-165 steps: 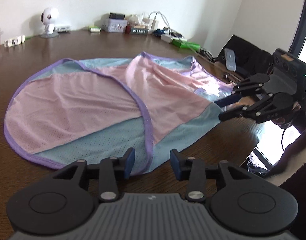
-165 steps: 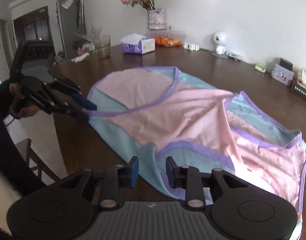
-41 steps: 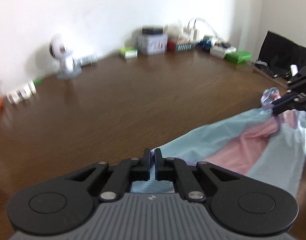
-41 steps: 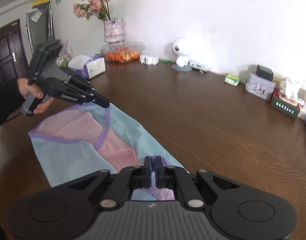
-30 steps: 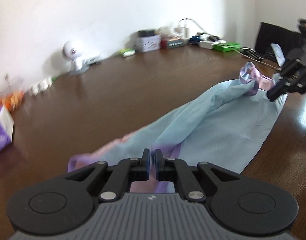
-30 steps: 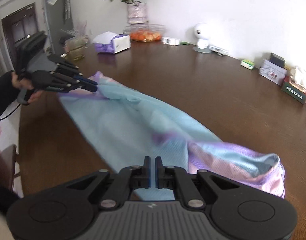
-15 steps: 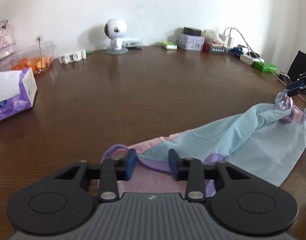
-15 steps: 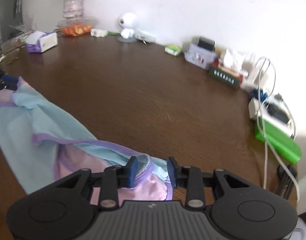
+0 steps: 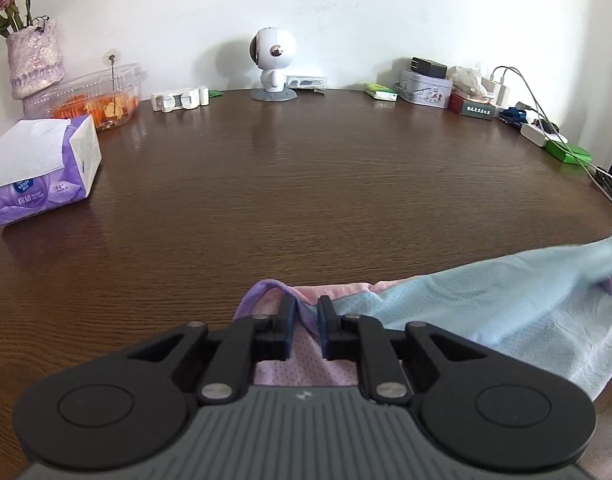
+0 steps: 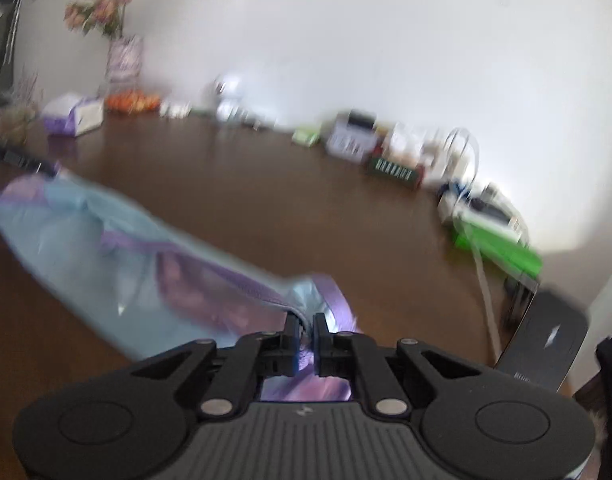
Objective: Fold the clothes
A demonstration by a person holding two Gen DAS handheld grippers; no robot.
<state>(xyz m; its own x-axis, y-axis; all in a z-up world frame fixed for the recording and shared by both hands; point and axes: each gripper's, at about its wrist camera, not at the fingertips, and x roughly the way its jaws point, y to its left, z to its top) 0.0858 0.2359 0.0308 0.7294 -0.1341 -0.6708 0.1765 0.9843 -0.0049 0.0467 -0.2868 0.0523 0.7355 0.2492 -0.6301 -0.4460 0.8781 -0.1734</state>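
Note:
A thin mesh garment (image 9: 486, 304) in light blue and pink with purple hems lies as a long strip along the near side of the brown table (image 9: 306, 184). My left gripper (image 9: 306, 318) is over its left end. Its jaws are opening, and a raised loop of purple hem stands in the gap between them. The garment's far right end is blurred. In the blurred right wrist view the garment (image 10: 106, 248) stretches away to the left. My right gripper (image 10: 306, 334) is closing on the hem at that end, which is pinched between its pads.
A purple tissue box (image 9: 42, 168), a vase (image 9: 34, 60) and a clear food box (image 9: 94, 96) stand at the back left. A white camera figure (image 9: 272, 60), tins (image 9: 426, 88), chargers and a green box (image 9: 566, 154) line the wall. A black flat object (image 10: 546, 340) lies by the table's right edge.
Both grippers, shut on the garment a second ago, let go after laying it down folded. The right jaws have closed again on the hem, and that hand swung sideways. The left hand stays.

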